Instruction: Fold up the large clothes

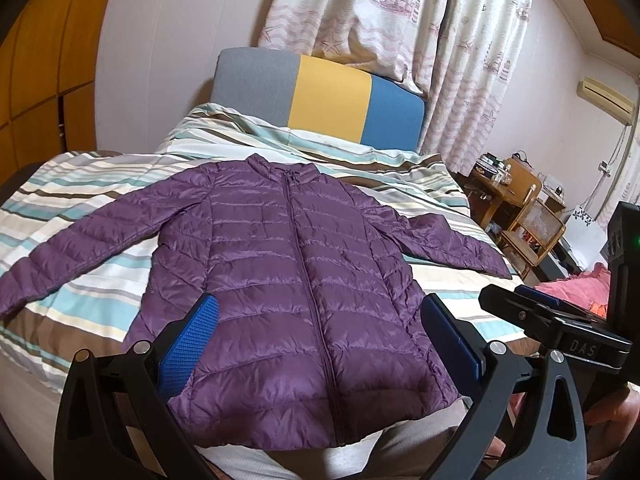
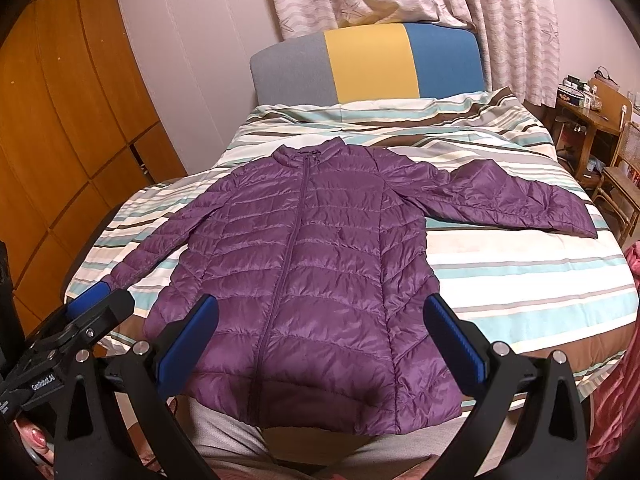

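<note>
While I hold both claws above the near edge of the bed [image 1: 440, 184], the purple puffer jacket [image 1: 288, 280] lies spread flat on the striped duvet [image 1: 80, 208], front up and zipped, its collar toward the headboard [image 1: 320, 96] and its hem at the edge nearest me. My left claw [image 1: 320, 320] has its blue pads [image 1: 188, 344] wide apart, clamped on nothing, framing the lower half of the jacket without touching it. My right claw [image 2: 320, 320] is likewise spread and empty, hovering over the hem — in the left wrist view it shows at the right edge, in the right wrist view the left claw shows at the lower left, near the cuff of one sleeve. Both sleeves are stretched outward, one toward the wooden closet doors [image 2: 60, 120], the other toward the side of the bed by the wooden chair [image 2: 624, 184] — a patterned curtain [image 1: 400, 20] hangs behind the grey, yellow and blue headboard
</note>
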### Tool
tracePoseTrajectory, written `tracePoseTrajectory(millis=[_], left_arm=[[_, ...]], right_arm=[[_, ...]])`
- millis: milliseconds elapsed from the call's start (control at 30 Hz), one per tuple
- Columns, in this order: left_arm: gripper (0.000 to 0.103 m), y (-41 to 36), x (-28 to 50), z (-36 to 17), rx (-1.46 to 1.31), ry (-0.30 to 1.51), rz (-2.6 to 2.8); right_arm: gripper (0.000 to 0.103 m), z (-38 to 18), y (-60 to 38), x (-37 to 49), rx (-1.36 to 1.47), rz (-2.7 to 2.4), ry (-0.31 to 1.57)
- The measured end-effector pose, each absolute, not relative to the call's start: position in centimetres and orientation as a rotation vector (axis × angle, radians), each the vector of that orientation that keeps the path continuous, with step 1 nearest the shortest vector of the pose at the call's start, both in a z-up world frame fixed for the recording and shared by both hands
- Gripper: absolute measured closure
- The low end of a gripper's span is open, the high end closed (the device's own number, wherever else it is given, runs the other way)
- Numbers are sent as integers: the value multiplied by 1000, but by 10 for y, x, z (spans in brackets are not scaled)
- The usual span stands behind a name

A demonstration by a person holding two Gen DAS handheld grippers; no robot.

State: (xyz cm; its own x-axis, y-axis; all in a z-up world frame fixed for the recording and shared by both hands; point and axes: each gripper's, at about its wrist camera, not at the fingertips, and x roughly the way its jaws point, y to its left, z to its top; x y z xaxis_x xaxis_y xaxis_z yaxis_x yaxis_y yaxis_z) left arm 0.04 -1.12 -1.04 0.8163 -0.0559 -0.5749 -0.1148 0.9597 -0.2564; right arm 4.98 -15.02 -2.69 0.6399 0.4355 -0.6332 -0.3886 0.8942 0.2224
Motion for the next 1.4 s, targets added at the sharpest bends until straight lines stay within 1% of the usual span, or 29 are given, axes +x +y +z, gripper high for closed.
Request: tracePoseTrajectory(millis=[467,867,967,1033,1100,1167,1267,1367,1400], left_arm=[[3,-7,4,-15,-312,649,20],[3,2,15,-30,-356,721,18],[3,16,24,-44,-429,758,26],[3,24,31,-52,-435,789,86],[3,35,42,-62,-418,804,165],[3,44,55,-71,-397,811,220],[3,57,80,-85,-337,826,286],[3,70,107,-99,-272,842,317],[3,74,118,-104,-243,848,341]], right_arm=[[2,-27,-152,53,47,451,732],[2,-41,-159,66,97,444,754],[2,-55,-172,79,147,424,707],[2,-63,-180,87,166,402,648],[2,-77,-188,99,155,353,637],[2,-95,-197,121,186,331,690],[2,-132,-221,162,187,193,830],[2,-158,-260,193,231,74,869],[2,-156,-277,200,224,41,841]])
